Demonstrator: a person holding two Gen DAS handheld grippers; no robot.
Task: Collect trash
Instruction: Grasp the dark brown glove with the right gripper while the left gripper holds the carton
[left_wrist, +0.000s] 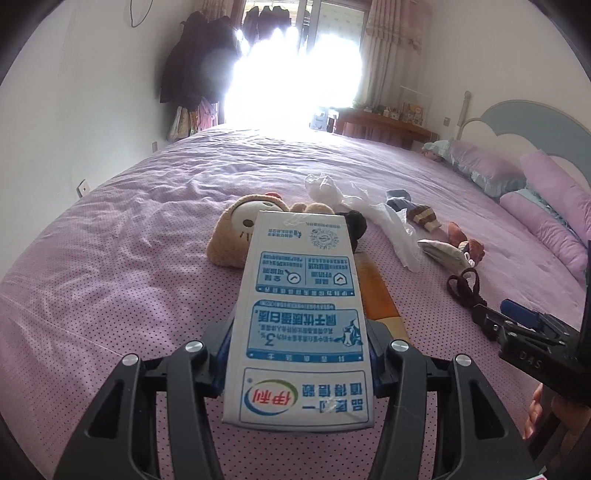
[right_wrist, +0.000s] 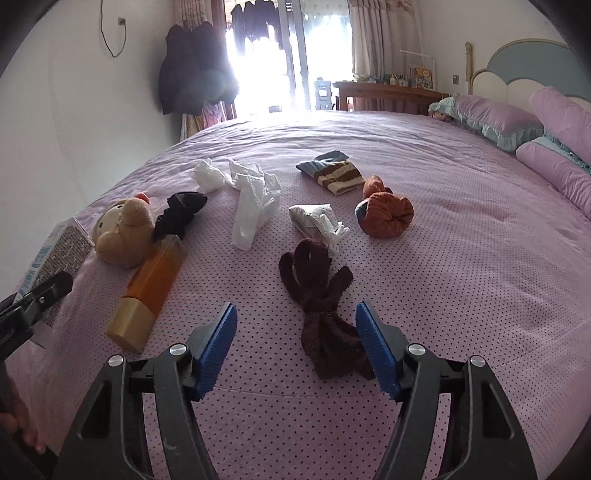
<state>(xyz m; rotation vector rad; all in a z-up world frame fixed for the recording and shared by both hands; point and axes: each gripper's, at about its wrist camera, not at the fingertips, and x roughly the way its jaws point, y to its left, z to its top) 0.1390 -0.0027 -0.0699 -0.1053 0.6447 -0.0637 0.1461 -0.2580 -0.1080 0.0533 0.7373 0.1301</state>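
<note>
My left gripper (left_wrist: 299, 354) is shut on a white and blue milk carton (left_wrist: 299, 314) and holds it above the purple bed; the carton also shows at the left edge of the right wrist view (right_wrist: 55, 251). My right gripper (right_wrist: 295, 347) is open and empty, its blue pads (right_wrist: 218, 347) either side of a dark brown fuzzy tie (right_wrist: 317, 295) on the bed. Crumpled white tissues (right_wrist: 255, 199) and a small crumpled white wrapper (right_wrist: 314, 219) lie further up the bed. An amber bottle with a gold cap (right_wrist: 147, 291) lies to the left.
A brown plush toy (right_wrist: 123, 232), a black scrunchie (right_wrist: 177, 212), a striped sock (right_wrist: 332, 175) and a rust rolled sock (right_wrist: 386, 212) lie on the bedspread (right_wrist: 461, 277). Pillows (right_wrist: 495, 122) and the headboard are at right. A wall runs along the left.
</note>
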